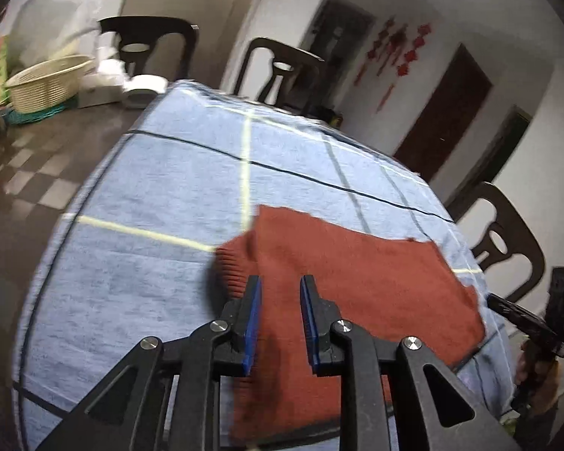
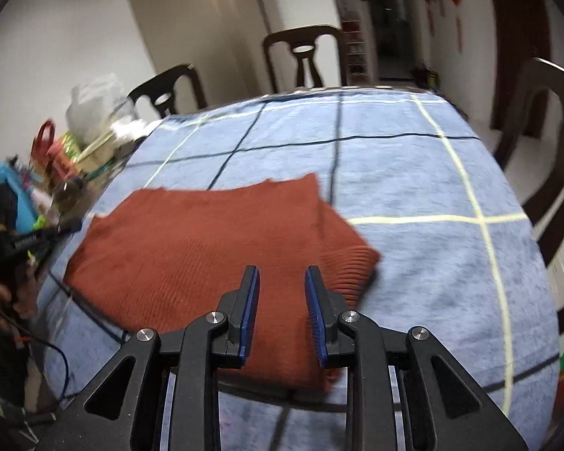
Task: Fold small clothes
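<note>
The rust-red knitted garment [image 1: 357, 285] lies folded flat on the blue checked cloth [image 1: 150, 188] covering the surface, its ribbed cuff sticking out at one side. My left claw [image 1: 281, 282] and my right claw [image 2: 282, 274] both hang above it, jaws parted and holding nothing. Only the left view shows the woven basket [image 1: 49, 82]; only the right shows the cluttered pile [image 2: 56, 158] beside the cloth.
</note>
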`<control>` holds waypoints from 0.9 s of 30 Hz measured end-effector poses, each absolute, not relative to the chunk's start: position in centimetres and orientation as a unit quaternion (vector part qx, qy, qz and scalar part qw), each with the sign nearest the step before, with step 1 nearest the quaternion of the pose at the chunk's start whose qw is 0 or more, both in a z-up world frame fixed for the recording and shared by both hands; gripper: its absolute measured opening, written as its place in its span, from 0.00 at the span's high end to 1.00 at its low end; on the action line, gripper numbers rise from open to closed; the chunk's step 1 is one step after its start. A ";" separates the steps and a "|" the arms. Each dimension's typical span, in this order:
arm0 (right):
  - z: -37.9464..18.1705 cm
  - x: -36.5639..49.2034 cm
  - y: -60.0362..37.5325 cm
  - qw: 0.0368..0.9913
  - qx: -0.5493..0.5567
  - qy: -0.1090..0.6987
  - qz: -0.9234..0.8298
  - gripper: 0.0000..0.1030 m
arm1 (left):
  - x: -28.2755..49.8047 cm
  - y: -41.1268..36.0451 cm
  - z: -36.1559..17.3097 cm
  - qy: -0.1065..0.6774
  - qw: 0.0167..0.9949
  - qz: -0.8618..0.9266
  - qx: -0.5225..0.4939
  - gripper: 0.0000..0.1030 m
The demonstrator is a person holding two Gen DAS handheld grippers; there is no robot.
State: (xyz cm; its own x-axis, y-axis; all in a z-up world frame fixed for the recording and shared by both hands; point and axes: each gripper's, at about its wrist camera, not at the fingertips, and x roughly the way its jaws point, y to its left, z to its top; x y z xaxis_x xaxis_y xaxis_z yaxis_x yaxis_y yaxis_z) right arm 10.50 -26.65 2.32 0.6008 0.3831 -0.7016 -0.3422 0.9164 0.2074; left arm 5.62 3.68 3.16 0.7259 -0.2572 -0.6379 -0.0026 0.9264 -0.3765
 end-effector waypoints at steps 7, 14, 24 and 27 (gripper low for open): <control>-0.1 12.2 -26.8 0.888 0.027 0.422 0.181 0.76 | 8.4 1.8 -0.1 0.408 0.896 -0.075 -0.160 0.78; -0.2 11.9 -26.5 0.889 0.015 0.423 0.175 0.76 | 7.7 1.3 0.9 0.393 0.906 -0.072 -0.137 0.78; 1.0 10.1 -26.2 0.897 0.003 0.407 0.175 0.76 | 6.5 0.7 1.6 0.386 0.912 -0.075 -0.113 0.78; 0.1 10.2 -26.6 0.892 0.010 0.420 0.166 0.76 | 6.2 0.5 0.9 0.396 0.910 -0.075 -0.103 0.78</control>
